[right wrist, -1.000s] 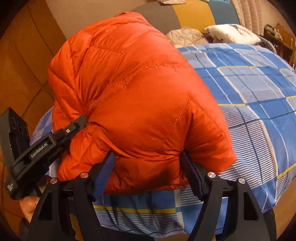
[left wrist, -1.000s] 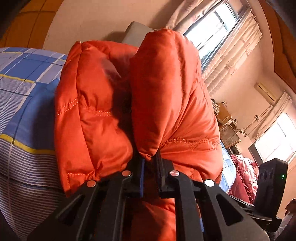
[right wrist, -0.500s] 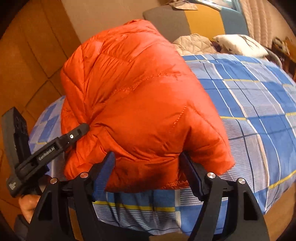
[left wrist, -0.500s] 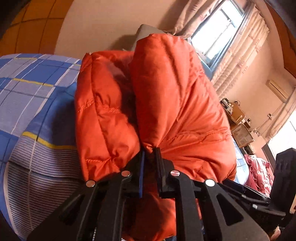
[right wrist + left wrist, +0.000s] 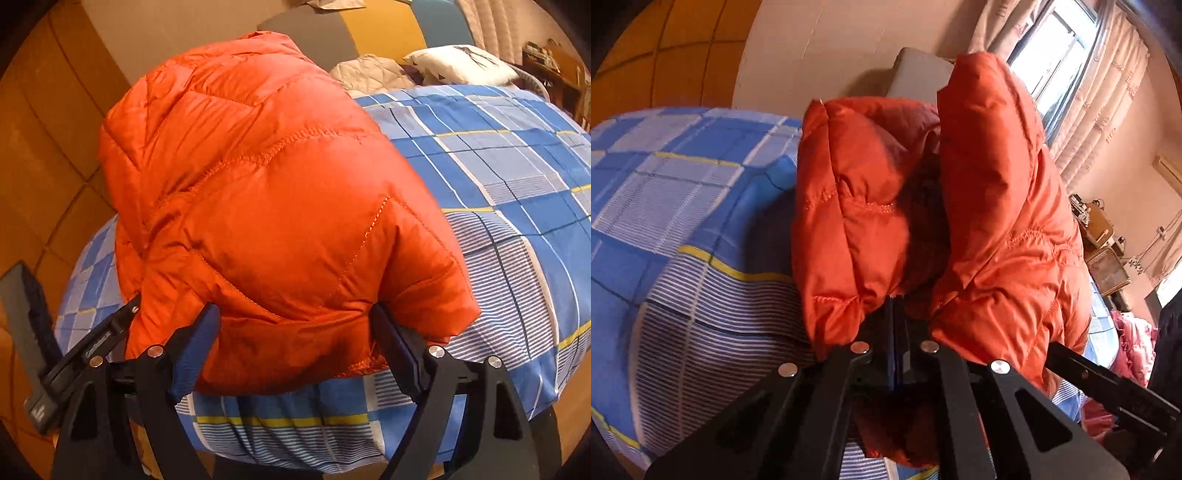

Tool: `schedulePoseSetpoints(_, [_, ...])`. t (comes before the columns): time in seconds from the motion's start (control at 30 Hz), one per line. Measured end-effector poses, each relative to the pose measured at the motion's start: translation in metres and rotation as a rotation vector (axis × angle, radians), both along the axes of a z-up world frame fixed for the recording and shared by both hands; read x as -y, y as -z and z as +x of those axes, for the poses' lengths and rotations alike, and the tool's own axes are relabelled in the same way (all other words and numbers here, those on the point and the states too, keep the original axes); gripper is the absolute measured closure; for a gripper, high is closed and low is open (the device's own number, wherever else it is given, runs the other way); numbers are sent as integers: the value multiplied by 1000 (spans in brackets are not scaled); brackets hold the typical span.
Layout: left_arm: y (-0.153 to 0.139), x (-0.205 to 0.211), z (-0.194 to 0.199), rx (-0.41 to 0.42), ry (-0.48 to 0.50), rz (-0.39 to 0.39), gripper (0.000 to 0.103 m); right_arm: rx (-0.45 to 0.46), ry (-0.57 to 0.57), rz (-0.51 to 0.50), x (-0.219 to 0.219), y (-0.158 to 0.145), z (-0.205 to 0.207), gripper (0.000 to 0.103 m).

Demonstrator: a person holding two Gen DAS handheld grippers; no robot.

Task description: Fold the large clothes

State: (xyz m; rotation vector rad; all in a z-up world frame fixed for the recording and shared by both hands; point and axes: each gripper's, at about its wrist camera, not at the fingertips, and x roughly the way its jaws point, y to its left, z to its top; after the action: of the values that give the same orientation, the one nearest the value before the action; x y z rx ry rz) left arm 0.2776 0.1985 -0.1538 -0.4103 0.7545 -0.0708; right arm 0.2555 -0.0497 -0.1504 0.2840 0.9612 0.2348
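L gripper (image 5: 897, 321) jaws just nipped fully closed at 6 o'clock, no fabric visibly caught. R gripper (image 5: 295, 332) jaws opening round the orange down jacket (image 5: 266, 206) (folded bundle on bed (image 5: 498, 177), 12 o'clock): release underway, fold looks near done.

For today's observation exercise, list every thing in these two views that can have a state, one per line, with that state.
Orange puffer jacket: folded into a puffy bundle, lying on the bed.
Left gripper: fingers shut, tucked between the jacket's folds.
Right gripper: fingers spread either side of the bundle's near edge, opening.
Checked bedcover: spread flat over the bed.
Curtains: drawn aside from the window.
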Motion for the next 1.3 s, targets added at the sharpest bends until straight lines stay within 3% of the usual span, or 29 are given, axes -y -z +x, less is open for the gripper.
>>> schedulePoseSetpoints(0.13, [-9,-4,-7,26,-11,2,100,0,-11,-14,-4,1,1,18])
schedulePoseSetpoints(0.2, [-14,-4,-13,43,-4,-5,89,2,-17,-23,-6,2,2,17])
schedulePoseSetpoints(0.27, [-20,-1,-18,73,8,-6,69,6,-21,-27,-7,2,2,16])
schedulePoseSetpoints(0.33, [-24,-4,-24,92,20,-12,56,9,-25,-31,-8,3,2,16])
schedulePoseSetpoints(0.47, [-29,-3,-19,89,52,-20,42,14,-39,-53,-12,3,1,14])
schedulePoseSetpoints(0.77, [-25,14,9,14,61,76,29,15,-37,-86,-21,3,-3,13])
schedulePoseSetpoints(1.0, [-7,13,19,-9,52,80,28,3,-40,-79,-22,3,-2,13])
schedulePoseSetpoints(1.13, [-2,9,22,-11,48,59,28,-23,2,58,-3,4,-1,13])
schedulePoseSetpoints(1.23, [1,5,23,-9,40,28,28,-67,60,215,17,9,2,13])
schedulePoseSetpoints(1.3, [5,2,24,-13,18,-7,28,-78,67,236,20,10,4,13])
